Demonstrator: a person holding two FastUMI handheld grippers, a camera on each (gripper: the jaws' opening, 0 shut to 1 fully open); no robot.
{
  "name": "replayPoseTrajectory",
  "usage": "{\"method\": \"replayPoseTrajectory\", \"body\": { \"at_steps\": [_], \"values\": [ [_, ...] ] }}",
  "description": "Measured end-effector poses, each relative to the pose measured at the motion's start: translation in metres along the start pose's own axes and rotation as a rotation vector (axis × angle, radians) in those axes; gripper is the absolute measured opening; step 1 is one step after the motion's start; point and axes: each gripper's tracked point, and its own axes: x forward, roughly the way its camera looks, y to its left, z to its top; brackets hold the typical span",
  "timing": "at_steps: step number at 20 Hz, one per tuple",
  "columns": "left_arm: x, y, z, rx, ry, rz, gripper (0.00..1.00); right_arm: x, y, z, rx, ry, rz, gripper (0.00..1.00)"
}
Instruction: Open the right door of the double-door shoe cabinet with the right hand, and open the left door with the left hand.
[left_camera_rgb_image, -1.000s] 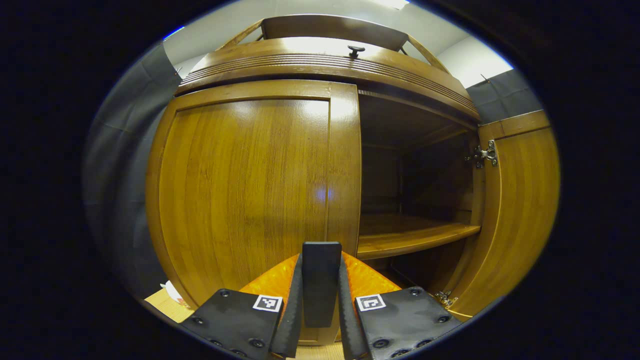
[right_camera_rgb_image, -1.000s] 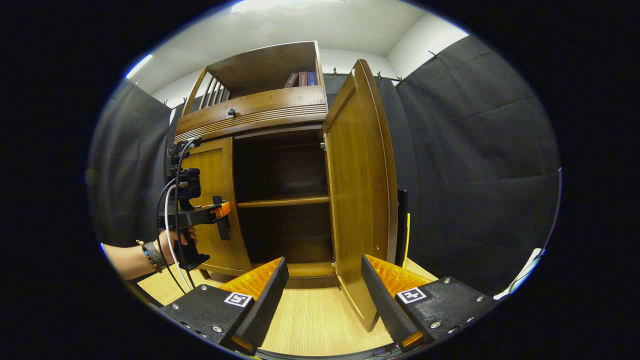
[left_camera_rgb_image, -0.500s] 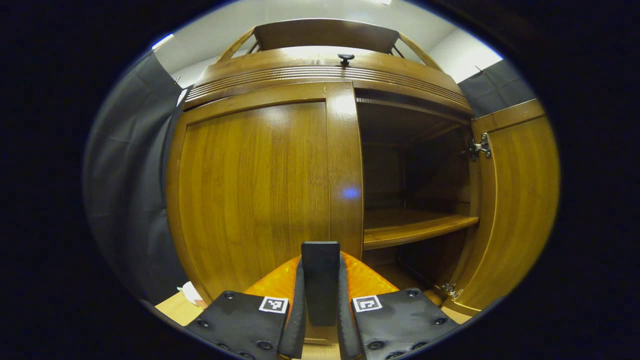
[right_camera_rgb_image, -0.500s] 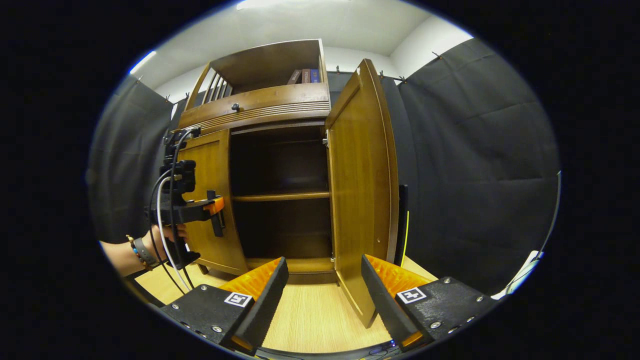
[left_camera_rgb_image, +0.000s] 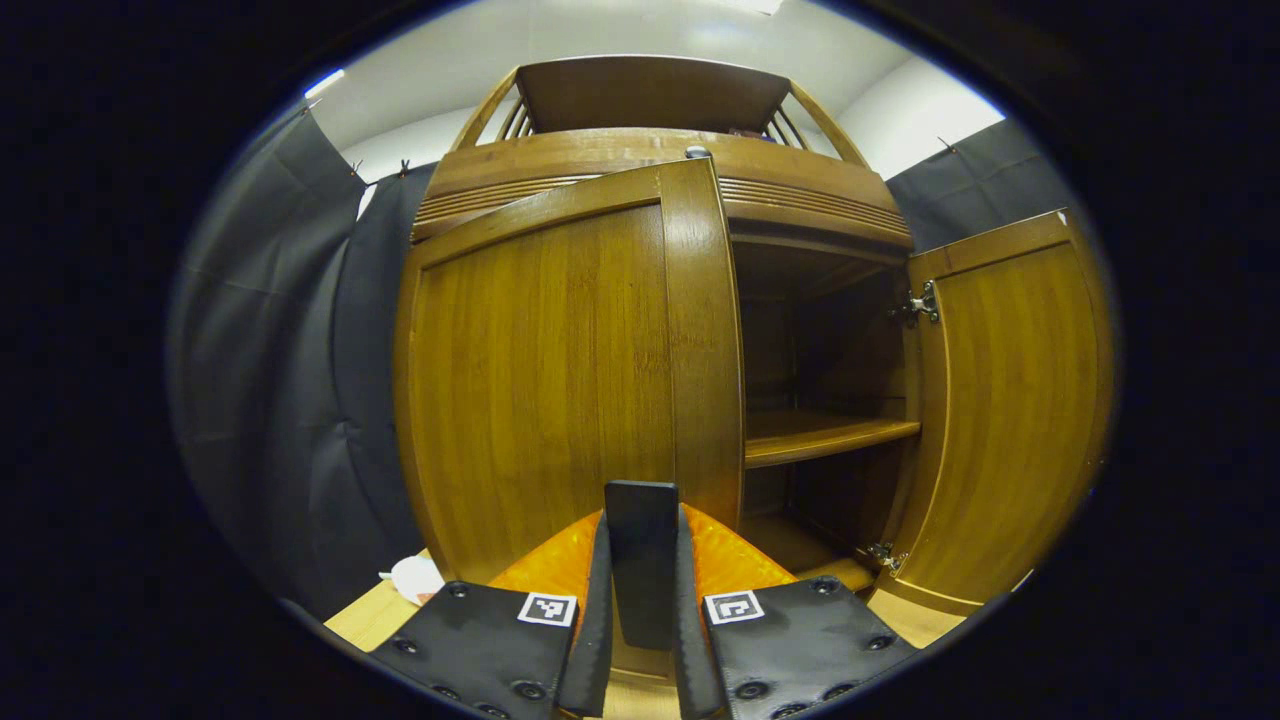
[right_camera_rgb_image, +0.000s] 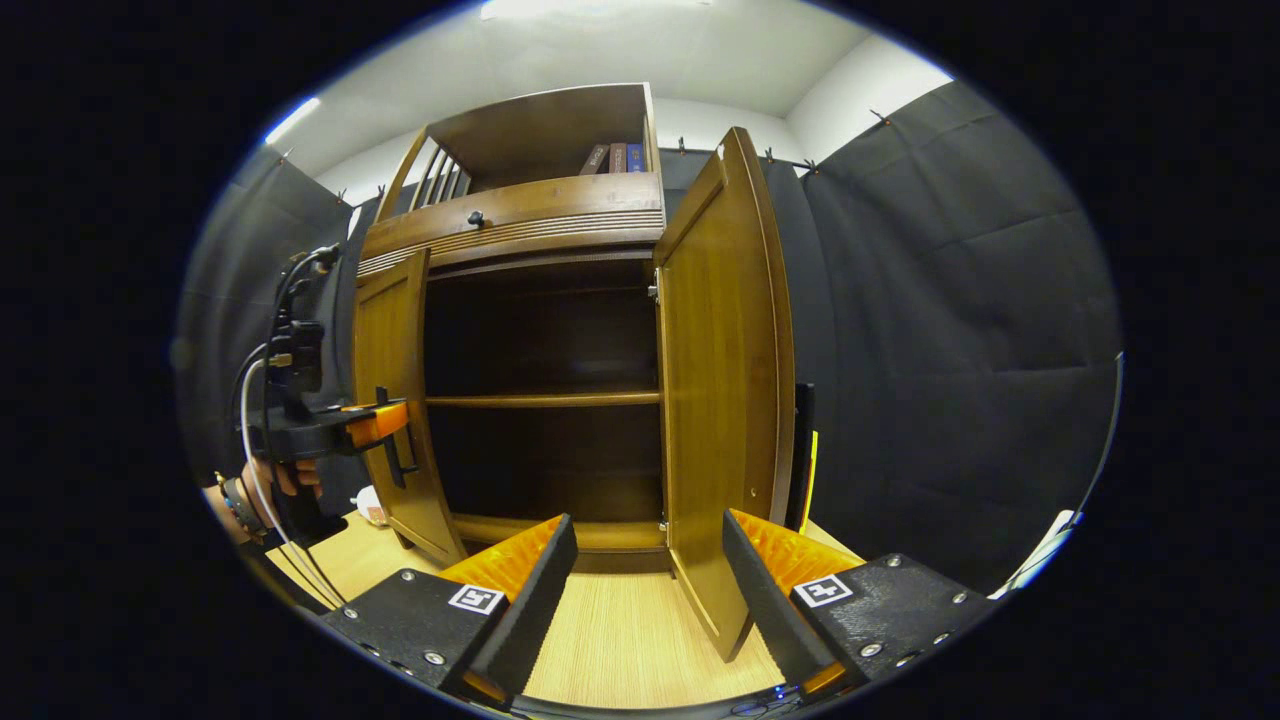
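The wooden shoe cabinet's left door (left_camera_rgb_image: 560, 370) stands partly swung out. My left gripper (left_camera_rgb_image: 642, 522) is shut on its dark upright handle (left_camera_rgb_image: 641, 585), with a finger pressing each side. The right door (left_camera_rgb_image: 1010, 400) hangs wide open. In the right gripper view the right door (right_camera_rgb_image: 720, 400) stands edge-on in the middle, and my right gripper (right_camera_rgb_image: 648, 540) is open, low in front of the cabinet and touching nothing. Farther left, a hand (right_camera_rgb_image: 270, 480) holds the left gripper (right_camera_rgb_image: 392, 452) on the left door (right_camera_rgb_image: 390, 400).
Inside the cabinet a bare shelf (right_camera_rgb_image: 540, 400) crosses the dark interior. A drawer with a small knob (right_camera_rgb_image: 476, 218) and an upper shelf with books (right_camera_rgb_image: 615, 157) sit above. The floor (right_camera_rgb_image: 620, 630) is light wood. A white crumpled thing (left_camera_rgb_image: 415, 577) lies by the cabinet's left foot.
The left door has swung outward from nearly closed, pulled by my left gripper, which stays shut on the handle. The right gripper and right door have hardly moved.
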Motion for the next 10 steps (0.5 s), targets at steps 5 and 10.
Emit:
{"method": "replayPoseTrajectory", "body": {
  "at_steps": [5, 10],
  "values": [
    [-0.045, 0.026, 0.003, 0.029, 0.000, 0.013, 0.32, 0.004, -0.005, 0.002, -0.059, -0.001, 0.003, 0.90],
    [-0.081, 0.064, 0.002, 0.059, -0.002, 0.078, 0.33, 0.010, 0.007, 0.003, -0.084, 0.000, 0.027, 0.90]
  ]
}}
